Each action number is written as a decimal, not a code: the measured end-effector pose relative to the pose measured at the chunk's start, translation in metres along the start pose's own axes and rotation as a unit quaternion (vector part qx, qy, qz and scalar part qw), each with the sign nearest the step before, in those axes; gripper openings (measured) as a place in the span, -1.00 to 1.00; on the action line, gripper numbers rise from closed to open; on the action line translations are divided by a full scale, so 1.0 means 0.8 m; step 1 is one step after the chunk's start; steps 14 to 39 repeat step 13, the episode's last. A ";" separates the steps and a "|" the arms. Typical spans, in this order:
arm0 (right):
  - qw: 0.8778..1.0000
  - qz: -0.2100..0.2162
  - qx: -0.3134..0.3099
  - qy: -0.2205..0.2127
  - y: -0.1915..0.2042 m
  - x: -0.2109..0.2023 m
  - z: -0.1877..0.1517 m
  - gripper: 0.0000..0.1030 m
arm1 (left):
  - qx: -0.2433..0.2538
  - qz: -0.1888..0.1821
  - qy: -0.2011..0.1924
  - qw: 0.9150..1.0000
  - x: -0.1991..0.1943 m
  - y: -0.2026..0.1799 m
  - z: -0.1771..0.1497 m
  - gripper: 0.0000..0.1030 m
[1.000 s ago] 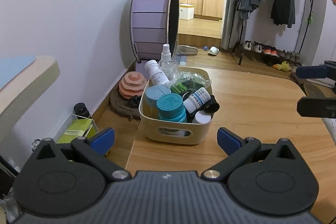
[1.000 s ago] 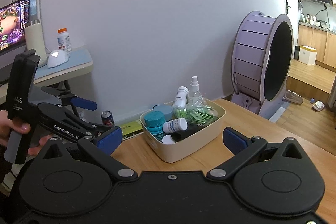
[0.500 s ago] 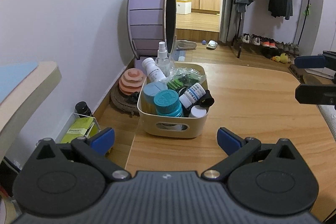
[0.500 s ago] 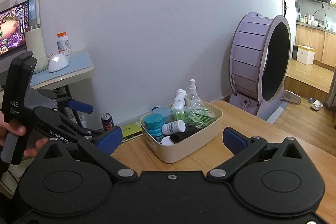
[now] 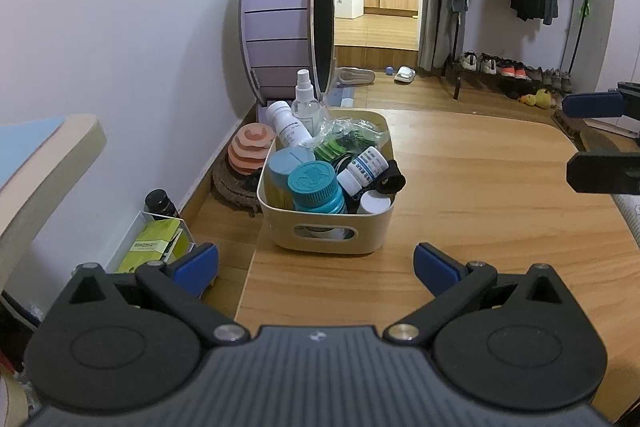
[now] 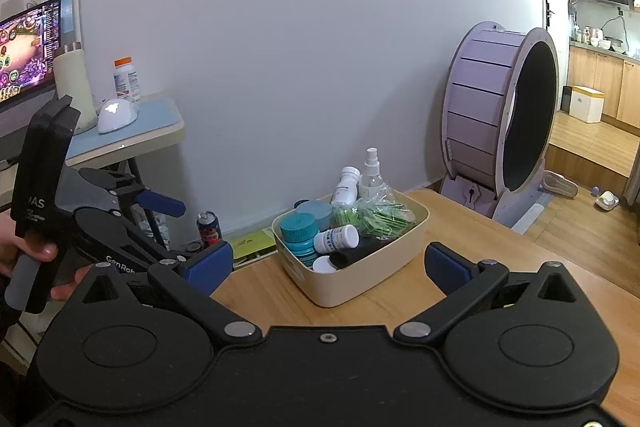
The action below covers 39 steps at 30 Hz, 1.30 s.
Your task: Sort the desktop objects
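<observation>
A cream basket [image 5: 280, 223] [image 6: 384, 267] stands at the left edge of the wooden table [image 5: 480, 195]. It is packed with a teal-capped jar [image 5: 314, 183] [image 6: 298, 227], a white pill bottle [image 5: 364, 167] [image 6: 336, 238], a clear spray bottle [image 5: 306, 105] [image 6: 371, 175], a bag of green packets [image 5: 340, 141] [image 6: 376, 215] and a black item [image 5: 390, 181]. My left gripper [image 5: 316, 265] hovers open in front of the basket, empty. My right gripper [image 6: 329, 263] is open and empty too, off to the basket's right; its fingers [image 5: 592, 105] show at the left wrist view's right edge.
A large purple wheel [image 5: 288, 27] [image 6: 500, 123] stands on the floor behind the table. Left of the table are a side desk [image 6: 132, 135], a drink can [image 6: 209, 227] and a clear box with a green packet [image 5: 154, 243]. A hand [image 6: 28, 259] holds the left gripper.
Both grippers have drawn back and risen a little from the basket, which looks smaller now. Neither jaw has changed its opening and nothing was picked up.
</observation>
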State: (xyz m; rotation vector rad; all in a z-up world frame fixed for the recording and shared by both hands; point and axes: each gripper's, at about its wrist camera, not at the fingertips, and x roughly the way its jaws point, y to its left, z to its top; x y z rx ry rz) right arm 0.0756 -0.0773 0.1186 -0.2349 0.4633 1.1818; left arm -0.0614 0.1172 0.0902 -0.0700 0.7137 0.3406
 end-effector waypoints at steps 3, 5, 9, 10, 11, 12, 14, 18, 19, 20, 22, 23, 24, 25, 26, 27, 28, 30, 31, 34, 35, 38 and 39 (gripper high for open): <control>1.000 0.000 -0.004 0.004 0.003 0.002 -0.001 1.00 | 0.000 0.001 0.000 1.000 0.000 0.000 0.000 1.00; 1.000 0.000 -0.006 0.005 0.004 0.003 -0.001 1.00 | 0.001 0.002 0.001 1.000 0.000 -0.001 -0.001 1.00; 1.000 -0.002 -0.010 0.006 0.006 0.004 -0.001 1.00 | 0.004 0.001 0.002 1.000 0.002 -0.002 -0.002 1.00; 1.000 -0.003 -0.010 0.006 0.006 0.004 -0.001 1.00 | 0.004 0.001 0.003 1.000 0.002 -0.002 -0.002 1.00; 1.000 -0.003 -0.010 0.006 0.007 0.004 -0.001 1.00 | 0.004 0.001 0.003 1.000 0.003 -0.002 -0.002 1.00; 1.000 -0.003 -0.010 0.006 0.007 0.004 -0.001 1.00 | 0.005 0.001 0.003 1.000 0.003 -0.002 -0.002 1.00; 1.000 -0.003 -0.010 0.006 0.007 0.004 -0.001 1.00 | 0.005 0.000 0.004 1.000 0.003 -0.002 -0.002 1.00; 1.000 -0.003 -0.010 0.006 0.007 0.004 -0.001 1.00 | 0.005 0.000 0.004 1.000 0.003 -0.002 -0.002 1.00; 1.000 -0.003 -0.010 0.006 0.007 0.004 -0.001 1.00 | 0.005 0.000 0.004 1.000 0.003 -0.002 -0.002 1.00; 1.000 -0.003 -0.010 0.006 0.007 0.004 -0.001 1.00 | 0.005 0.000 0.004 1.000 0.003 -0.002 -0.002 1.00; 1.000 -0.003 -0.010 0.006 0.007 0.004 -0.001 1.00 | 0.005 0.000 0.004 1.000 0.003 -0.002 -0.002 1.00; 1.000 -0.003 -0.010 0.006 0.007 0.004 -0.001 1.00 | 0.005 0.000 0.004 1.000 0.003 -0.002 -0.002 1.00; 1.000 -0.003 -0.010 0.006 0.007 0.004 -0.001 1.00 | 0.005 0.000 0.004 1.000 0.003 -0.002 -0.002 1.00; 1.000 -0.003 -0.010 0.006 0.007 0.004 -0.001 1.00 | 0.005 0.000 0.004 1.000 0.003 -0.002 -0.002 1.00; 1.000 -0.003 -0.010 0.006 0.007 0.004 -0.001 1.00 | 0.005 0.000 0.004 1.000 0.003 -0.002 -0.002 1.00; 1.000 -0.003 -0.010 0.006 0.007 0.004 -0.001 1.00 | 0.005 0.000 0.004 1.000 0.003 -0.002 -0.002 1.00; 1.000 -0.003 -0.010 0.006 0.007 0.004 -0.001 1.00 | 0.005 0.000 0.004 1.000 0.003 -0.002 -0.002 1.00; 1.000 -0.003 -0.010 0.006 0.007 0.004 -0.001 1.00 | 0.005 0.000 0.004 1.000 0.003 -0.002 -0.002 1.00; 1.000 -0.003 -0.010 0.006 0.007 0.004 -0.001 1.00 | 0.005 0.000 0.004 1.000 0.003 -0.002 -0.002 1.00; 1.000 -0.003 -0.010 0.006 0.007 0.004 -0.001 1.00 | 0.005 0.000 0.004 1.000 0.003 -0.002 -0.002 1.00; 1.000 -0.003 -0.010 0.006 0.007 0.004 -0.001 1.00 | 0.005 0.000 0.004 1.000 0.003 -0.002 -0.002 1.00; 1.000 -0.003 -0.010 0.006 0.007 0.004 -0.001 1.00 | 0.005 0.000 0.004 1.000 0.003 -0.002 -0.002 1.00; 1.000 -0.003 -0.010 0.006 0.007 0.004 -0.001 1.00 | 0.005 0.000 0.004 1.000 0.003 -0.002 -0.002 1.00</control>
